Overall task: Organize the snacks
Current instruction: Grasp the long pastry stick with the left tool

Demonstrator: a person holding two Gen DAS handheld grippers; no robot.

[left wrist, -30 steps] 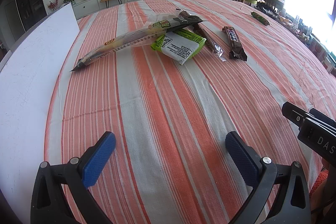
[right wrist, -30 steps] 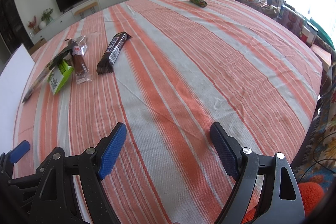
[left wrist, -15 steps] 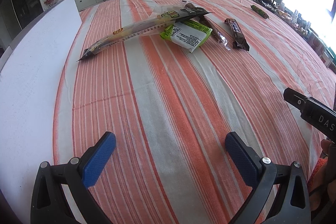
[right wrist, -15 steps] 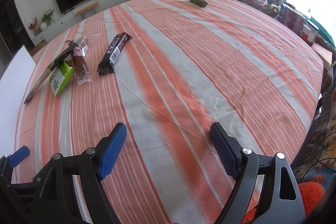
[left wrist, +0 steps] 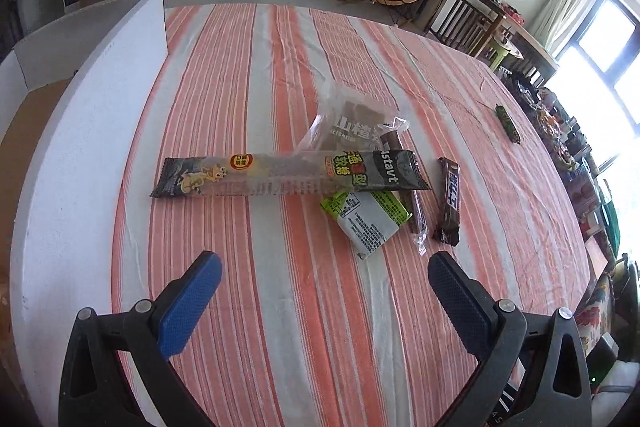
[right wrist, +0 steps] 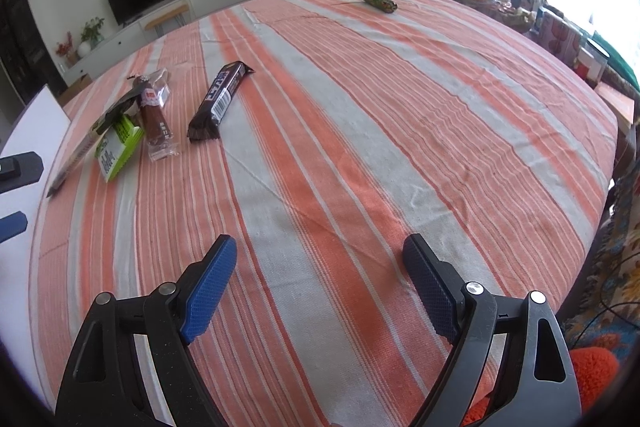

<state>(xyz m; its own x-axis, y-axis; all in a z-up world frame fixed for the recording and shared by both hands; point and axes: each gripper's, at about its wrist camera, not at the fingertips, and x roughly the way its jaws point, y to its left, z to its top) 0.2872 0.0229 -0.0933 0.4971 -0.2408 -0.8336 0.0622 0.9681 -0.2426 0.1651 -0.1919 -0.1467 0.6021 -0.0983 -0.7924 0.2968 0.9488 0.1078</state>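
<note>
snacks lying in a loose cluster on the orange-and-grey striped tablecloth (left wrist: pixel 280 307). long clear-and-black candy wrapper with a yellow cartoon figure (left wrist: pixel 288 174) stretching crosswise, resting over the lime-green and white packet (left wrist: pixel 366 217) and over the thin brown sausage stick in clear film (left wrist: pixel 414 211). crinkled clear bag with brown squares inside (left wrist: pixel 352 123) sitting just behind the long wrapper, touching it. dark brown chocolate bar with white lettering (left wrist: pixel 450 205) lying just beside the sausage stick, apart from it. small dark green patterned roll (left wrist: pixel 507 123) lying well apart from the rest, toward the window side of the cloth. white foam board (left wrist: pixel 80 131) running along the cloth's left edge.

left gripper with blue pads (left wrist: pixel 324 291) hovering above bare cloth near the cluster, jaws spread wide, gripping nothing, green packet lying just ahead of the right pad.

right gripper with blue pads (right wrist: pixel 320 279) hanging over bare stripes, jaws having just been widening slightly, spread wide with nothing between them. from this side, chocolate bar (right wrist: pixel 220 101) lying ahead and to the left, sausage stick (right wrist: pixel 154 117) and green packet (right wrist: pixel 118 149) further left, green roll (right wrist: pixel 379 1) lying far across the cloth. tips of the left gripper showing at the left edge.
</note>
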